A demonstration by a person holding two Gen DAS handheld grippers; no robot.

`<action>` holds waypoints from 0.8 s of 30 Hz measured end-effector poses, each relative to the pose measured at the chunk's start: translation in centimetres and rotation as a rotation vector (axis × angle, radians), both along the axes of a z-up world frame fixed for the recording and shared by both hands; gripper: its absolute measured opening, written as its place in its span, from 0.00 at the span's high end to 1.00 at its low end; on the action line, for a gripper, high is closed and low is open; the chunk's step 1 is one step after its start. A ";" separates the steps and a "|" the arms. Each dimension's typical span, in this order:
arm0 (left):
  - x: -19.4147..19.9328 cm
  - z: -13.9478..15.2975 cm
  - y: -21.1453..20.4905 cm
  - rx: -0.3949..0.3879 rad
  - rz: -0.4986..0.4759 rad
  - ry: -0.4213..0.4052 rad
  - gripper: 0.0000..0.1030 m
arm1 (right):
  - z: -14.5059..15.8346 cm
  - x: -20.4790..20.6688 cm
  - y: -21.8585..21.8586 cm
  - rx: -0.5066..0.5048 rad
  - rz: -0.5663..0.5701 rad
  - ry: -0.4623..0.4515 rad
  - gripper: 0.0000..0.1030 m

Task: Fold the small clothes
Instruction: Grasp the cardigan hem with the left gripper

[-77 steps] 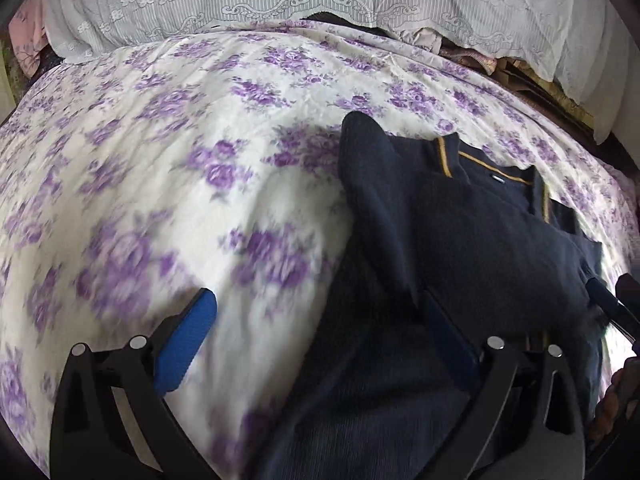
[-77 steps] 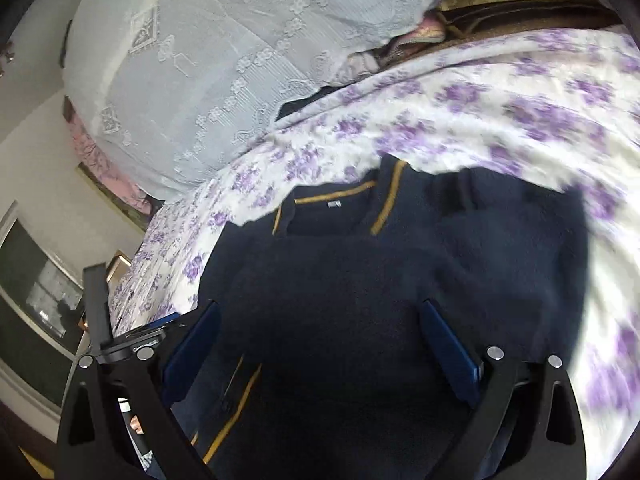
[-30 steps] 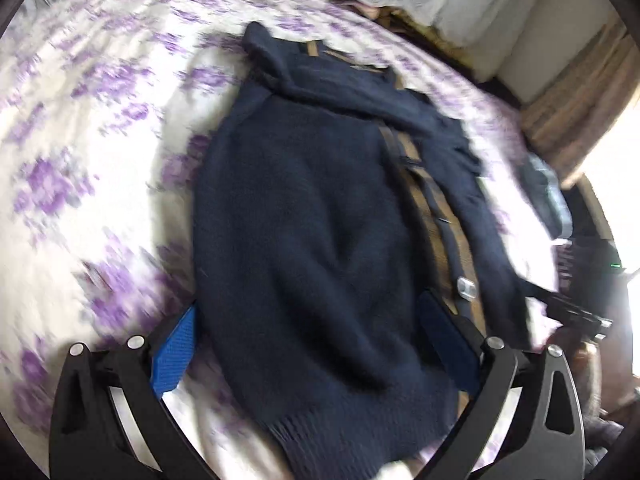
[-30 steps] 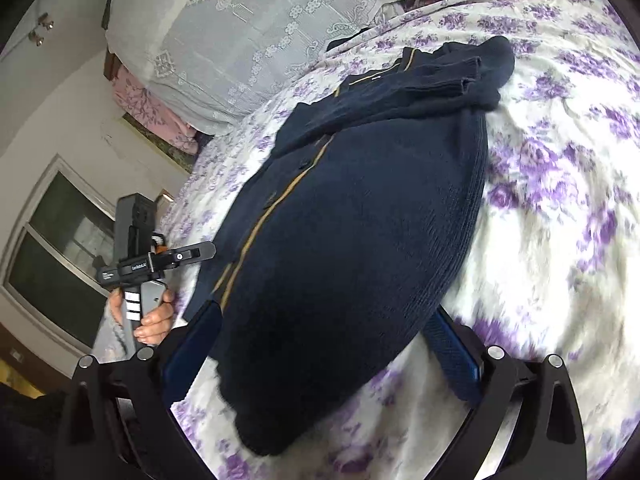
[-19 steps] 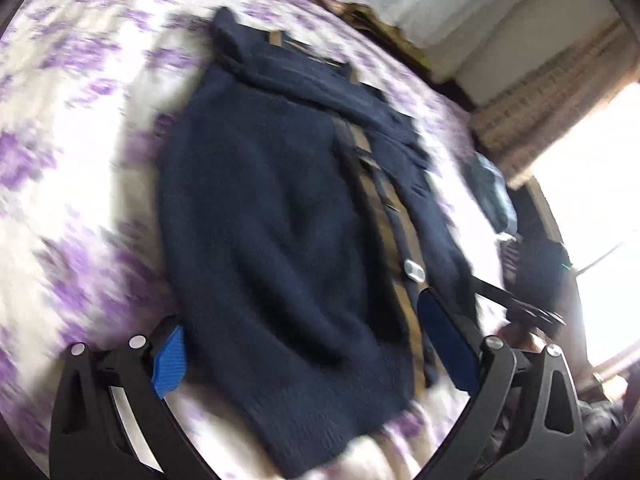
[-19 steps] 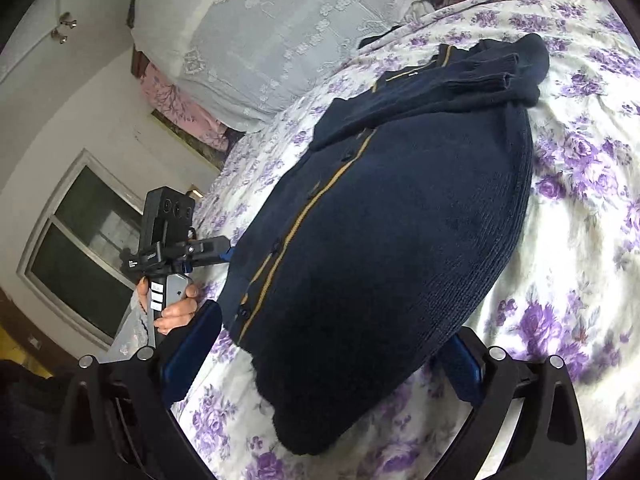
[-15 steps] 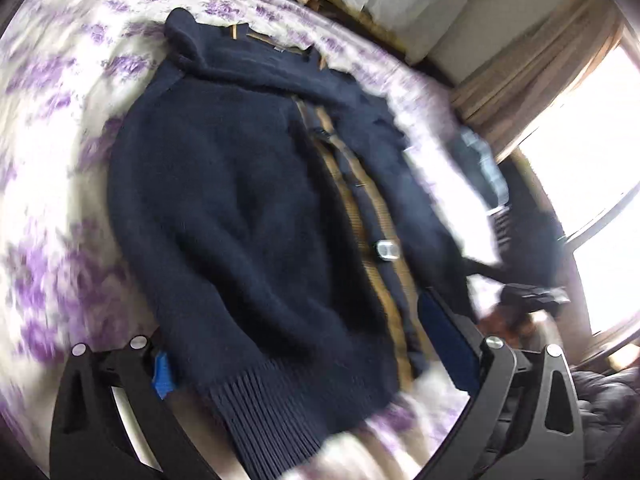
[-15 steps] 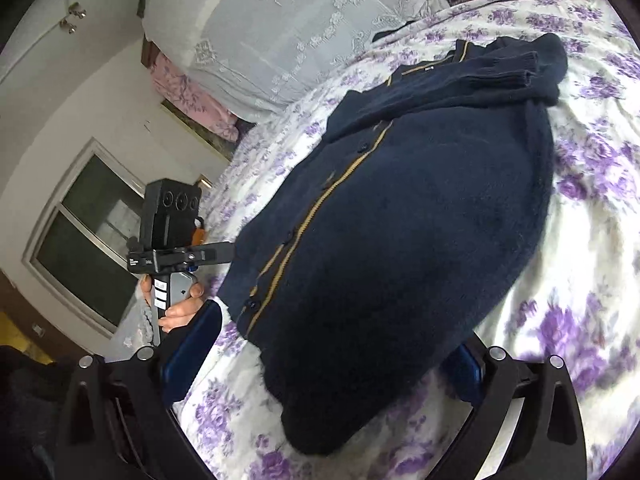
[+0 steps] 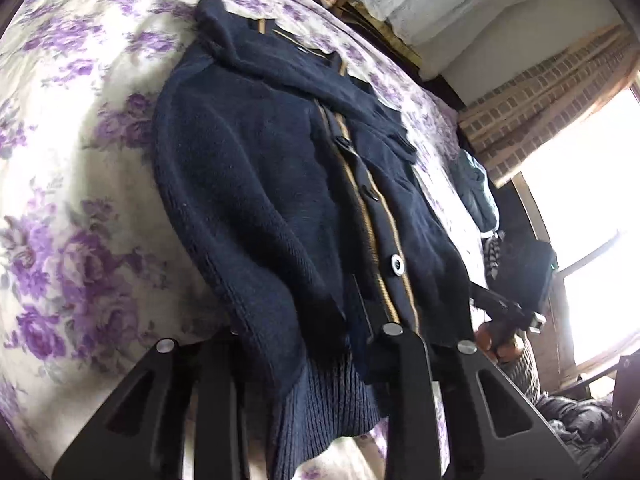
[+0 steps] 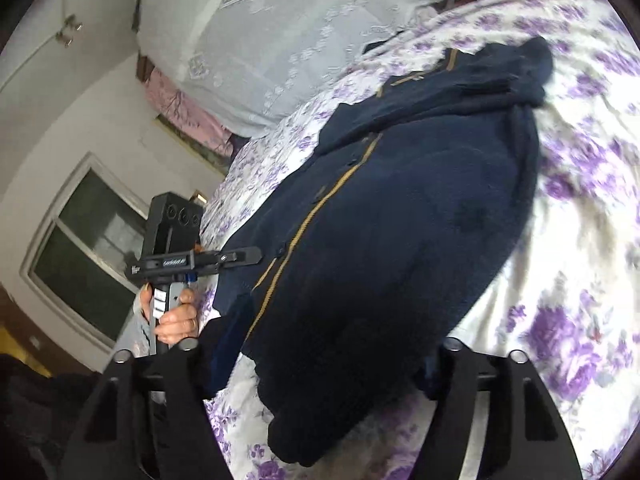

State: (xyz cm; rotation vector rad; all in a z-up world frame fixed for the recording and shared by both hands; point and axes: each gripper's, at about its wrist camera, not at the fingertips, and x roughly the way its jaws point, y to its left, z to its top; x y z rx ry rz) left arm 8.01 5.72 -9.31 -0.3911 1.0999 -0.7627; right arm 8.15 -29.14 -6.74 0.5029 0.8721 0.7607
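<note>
Navy cardigan (image 9: 256, 184) hem between both grippers' closing fingers (image 9: 404, 364); left pinching, right wide.

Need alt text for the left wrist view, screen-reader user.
The left gripper is closing on the ribbed hem of a navy cardigan with a tan button placket, spread on a purple-floral bedsheet. A bright window is at right.

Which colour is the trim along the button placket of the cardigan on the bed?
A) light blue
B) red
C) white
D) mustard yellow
D: in the left wrist view two mustard-yellow stripes run down either side of the buttons on the navy cardigan, and the same stripe shows along its front edge in the right wrist view, with the floral bedsheet beneath.
</note>
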 end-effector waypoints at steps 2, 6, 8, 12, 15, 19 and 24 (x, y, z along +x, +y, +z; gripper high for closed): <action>0.0 -0.7 -0.4 0.035 -0.019 0.028 0.66 | -0.2 0.4 0.3 -0.022 -0.004 0.012 0.39; -0.3 -0.6 -0.2 -0.007 -0.021 0.043 0.53 | -0.3 0.6 0.5 -0.038 0.010 0.044 0.37; -0.5 -0.7 -0.2 -0.019 -0.010 0.049 0.51 | -0.7 0.7 0.0 0.001 0.013 0.063 0.37; -0.8 -0.8 -0.4 -0.061 -0.018 0.047 0.33 | -0.7 1.1 0.0 0.062 0.034 0.053 0.21; -1.0 -0.6 -0.7 -0.065 -0.041 0.027 0.24 | -0.3 0.8 0.6 0.122 0.096 -0.011 0.03; -1.3 -0.3 -1.6 -0.079 -0.096 -0.007 0.04 | -0.2 1.0 0.9 0.111 0.074 -0.005 0.03; -1.0 -0.3 -1.8 -0.096 -0.082 -0.021 0.04 | 0.0 1.2 1.6 0.069 0.056 -0.007 0.03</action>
